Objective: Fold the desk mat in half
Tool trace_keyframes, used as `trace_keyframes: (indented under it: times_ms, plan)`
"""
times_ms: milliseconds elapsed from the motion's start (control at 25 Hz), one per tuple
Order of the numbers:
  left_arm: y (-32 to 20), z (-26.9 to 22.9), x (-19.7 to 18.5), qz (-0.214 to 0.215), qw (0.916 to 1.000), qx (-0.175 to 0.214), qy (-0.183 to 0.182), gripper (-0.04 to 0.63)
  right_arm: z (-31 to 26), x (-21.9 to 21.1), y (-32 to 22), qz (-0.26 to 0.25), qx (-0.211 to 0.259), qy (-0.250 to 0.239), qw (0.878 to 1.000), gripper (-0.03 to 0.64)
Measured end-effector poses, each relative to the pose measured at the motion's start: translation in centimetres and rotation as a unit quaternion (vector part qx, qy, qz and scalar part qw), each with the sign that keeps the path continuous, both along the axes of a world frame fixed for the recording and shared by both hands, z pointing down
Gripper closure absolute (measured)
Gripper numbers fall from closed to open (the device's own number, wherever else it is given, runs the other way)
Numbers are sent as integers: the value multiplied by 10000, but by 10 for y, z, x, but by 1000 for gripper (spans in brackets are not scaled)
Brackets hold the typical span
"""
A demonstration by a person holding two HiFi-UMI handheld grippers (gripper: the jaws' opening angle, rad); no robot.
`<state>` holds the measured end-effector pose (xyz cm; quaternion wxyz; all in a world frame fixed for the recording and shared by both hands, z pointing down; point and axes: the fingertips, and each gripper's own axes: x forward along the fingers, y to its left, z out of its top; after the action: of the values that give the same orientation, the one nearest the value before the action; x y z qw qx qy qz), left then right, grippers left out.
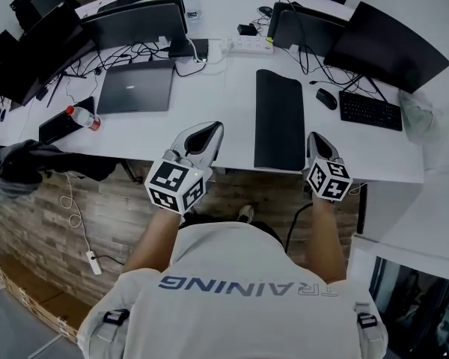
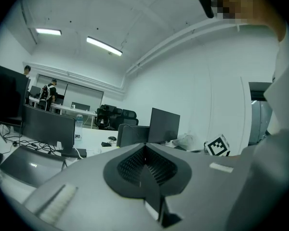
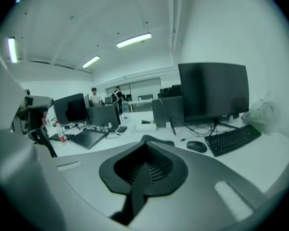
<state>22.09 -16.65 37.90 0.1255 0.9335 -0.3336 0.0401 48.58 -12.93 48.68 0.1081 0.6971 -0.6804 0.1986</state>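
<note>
The desk mat (image 1: 279, 118) is lying flat on the white surface (image 1: 224, 99). Its long axis is running straight away from the person, and its near short end is almost reaching the front edge. The right tool (image 1: 313, 142) is hovering just beside the mat's near right corner. The left tool (image 1: 204, 134) is hanging further off to the left, so the right hand is the nearer one. Both tools are keeping their jaws pressed together and are gripping nothing. I am counting one mat, two tools, one laptop (image 1: 135, 87), one keyboard (image 1: 370, 111) and one mouse (image 1: 326, 98).
</note>
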Motion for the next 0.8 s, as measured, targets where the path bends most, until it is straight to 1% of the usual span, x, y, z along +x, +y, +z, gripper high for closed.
trace_keyframes:
  times_ms: [200, 320, 440, 560, 800]
  plan:
    - [-13, -30, -36, -130, 9994, 294, 111, 594, -85, -45, -17, -223, 970, 59, 9950, 604]
    - [-19, -47, -60, -235, 9985, 463, 161, 594, -125, -76, -22, -399, 1424, 64, 9890, 604]
    - [-26, -56, -88, -404, 9974, 567, 209, 594, -154, -107, -24, -581, 1773, 38, 9824, 604]
    - [-32, -58, -112, -569, 9965, 549, 280, 594, -170, -131, -25, -714, 1949, 50, 9782, 604]
    - [-34, -56, -129, -605, 9963, 513, 345, 594, -167, -153, -29, -791, 1846, 135, 9795, 606]
